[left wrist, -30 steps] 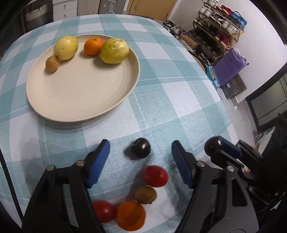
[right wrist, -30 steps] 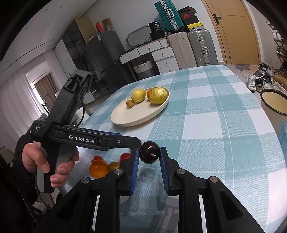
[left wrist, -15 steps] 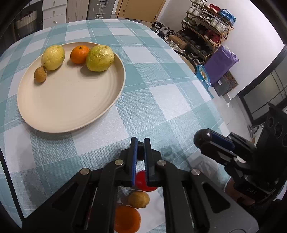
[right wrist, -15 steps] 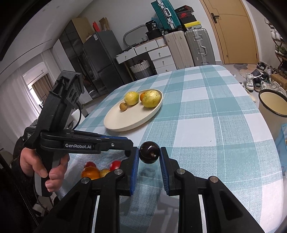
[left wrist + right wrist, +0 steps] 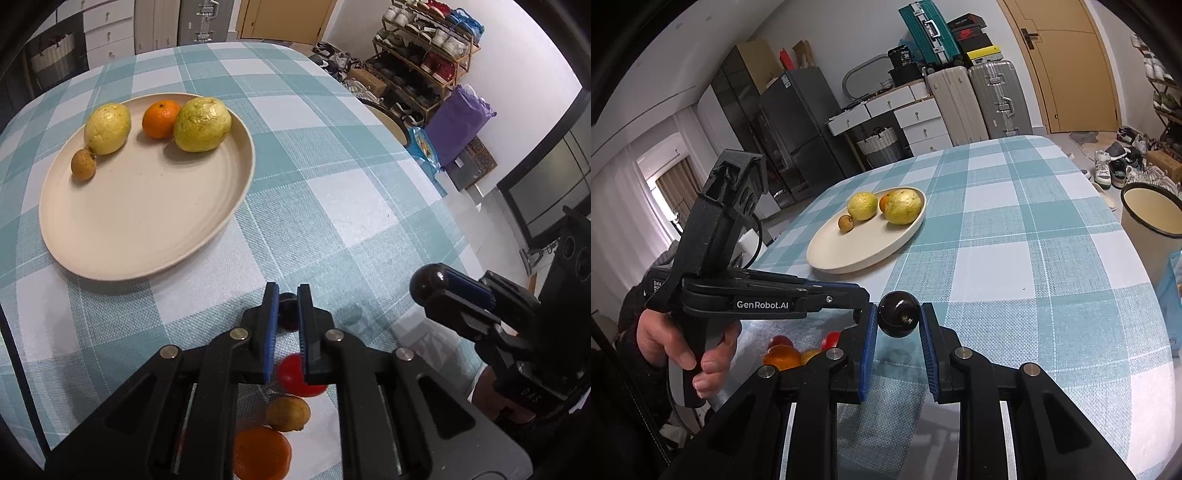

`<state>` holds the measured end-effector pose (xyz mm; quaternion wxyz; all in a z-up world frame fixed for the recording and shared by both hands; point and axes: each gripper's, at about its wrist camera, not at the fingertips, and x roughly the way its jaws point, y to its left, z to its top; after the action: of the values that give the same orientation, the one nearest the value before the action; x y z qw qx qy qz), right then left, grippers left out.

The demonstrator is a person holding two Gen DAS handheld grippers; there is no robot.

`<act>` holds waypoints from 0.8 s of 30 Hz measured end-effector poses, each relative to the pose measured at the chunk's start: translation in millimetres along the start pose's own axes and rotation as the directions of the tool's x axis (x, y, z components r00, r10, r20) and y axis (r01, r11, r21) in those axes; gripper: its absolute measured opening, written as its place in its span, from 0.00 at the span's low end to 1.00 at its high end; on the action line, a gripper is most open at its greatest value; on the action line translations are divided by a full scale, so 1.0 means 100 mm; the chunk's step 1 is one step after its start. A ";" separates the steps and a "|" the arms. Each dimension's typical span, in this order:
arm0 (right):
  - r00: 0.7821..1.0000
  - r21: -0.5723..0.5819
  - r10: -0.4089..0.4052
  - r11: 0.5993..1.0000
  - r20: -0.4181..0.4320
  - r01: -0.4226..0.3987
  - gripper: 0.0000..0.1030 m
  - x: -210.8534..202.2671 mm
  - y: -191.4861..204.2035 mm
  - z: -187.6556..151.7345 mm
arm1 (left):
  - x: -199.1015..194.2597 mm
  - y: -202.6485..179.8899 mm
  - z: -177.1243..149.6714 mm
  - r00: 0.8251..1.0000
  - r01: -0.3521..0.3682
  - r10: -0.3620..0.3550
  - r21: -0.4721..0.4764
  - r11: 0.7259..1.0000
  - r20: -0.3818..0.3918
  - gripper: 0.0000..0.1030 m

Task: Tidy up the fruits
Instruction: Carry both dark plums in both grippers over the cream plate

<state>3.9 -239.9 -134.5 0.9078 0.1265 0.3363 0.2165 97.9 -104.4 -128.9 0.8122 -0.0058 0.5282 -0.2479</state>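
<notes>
My left gripper (image 5: 287, 301) is shut on a small dark plum (image 5: 288, 314) just above the checked tablecloth. My right gripper (image 5: 899, 320) is shut on a second dark plum (image 5: 899, 319), also seen at the right of the left wrist view (image 5: 428, 283). A beige plate (image 5: 155, 221) at the far left holds two yellow-green guavas (image 5: 202, 123), an orange (image 5: 160, 119) and a small brown fruit (image 5: 83, 165). Under my left gripper lie a red tomato (image 5: 297, 376), a brown fruit (image 5: 288, 413) and an orange (image 5: 260, 452).
The table edge (image 5: 436, 173) curves off to the right, with a shoe rack (image 5: 424, 70), a purple bag (image 5: 458, 125) and a round bin (image 5: 1152, 210) on the floor beyond. Suitcases and drawers stand at the back wall.
My left gripper closed from wide open onto the dark plum on the cloth and lifted slightly. My right gripper stayed shut on its plum and barely moved.
</notes>
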 end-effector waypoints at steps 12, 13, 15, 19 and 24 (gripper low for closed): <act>1.000 0.010 0.005 1.000 0.001 -0.005 0.23 -0.02 -0.05 -0.01 | 0.09 -0.11 -0.09 0.999 0.016 -0.015 0.041 0.999 -0.033 0.19; 1.000 0.011 0.004 1.000 0.001 -0.004 0.23 -0.02 -0.05 -0.01 | 0.08 -0.12 -0.09 0.999 0.013 -0.011 0.048 0.999 -0.032 0.18; 1.000 0.010 0.001 1.000 0.000 -0.001 0.23 -0.02 -0.05 -0.01 | 0.07 -0.12 -0.09 0.999 0.017 -0.016 0.049 0.999 -0.031 0.18; 1.000 0.002 -0.002 1.000 -0.005 0.002 0.23 0.01 -0.05 0.03 | -0.04 -0.08 -0.06 0.999 0.039 -0.039 0.032 0.999 0.000 0.18; 1.000 -0.018 0.003 1.000 -0.027 -0.003 0.23 0.12 0.02 0.16 | -0.37 0.08 -0.01 0.993 0.073 -0.073 0.002 0.997 0.088 0.18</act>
<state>21.4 -233.6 -128.4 0.9039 0.1158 0.3464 0.2226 88.3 -82.5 -100.1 0.8251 -0.0364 0.4915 -0.2764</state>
